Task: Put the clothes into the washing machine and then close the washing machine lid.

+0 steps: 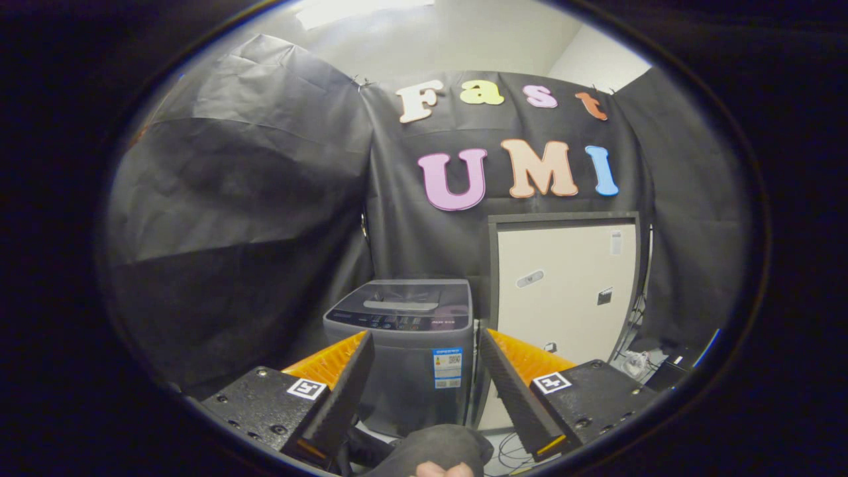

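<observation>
Gripper [424, 371] spread wide | washing machine [405, 351] beyond fingers, lid down | dark cloth [430, 447] between finger bases

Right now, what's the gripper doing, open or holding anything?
Gripper: open, holding nothing; the washer stands beyond its fingers, lid down.

Looks like a staged recording booth set up inside an ordinary room, not a real laundry room. Black cloth [252, 218] hangs as the walls, wrinkled and pinned up, with a plain white wall and ceiling [450, 40] showing above it. A small grey washing machine [407, 358] stands next to a cream cabinet [563, 285], and loose cables [636, 361] lie on the floor beside that.
</observation>
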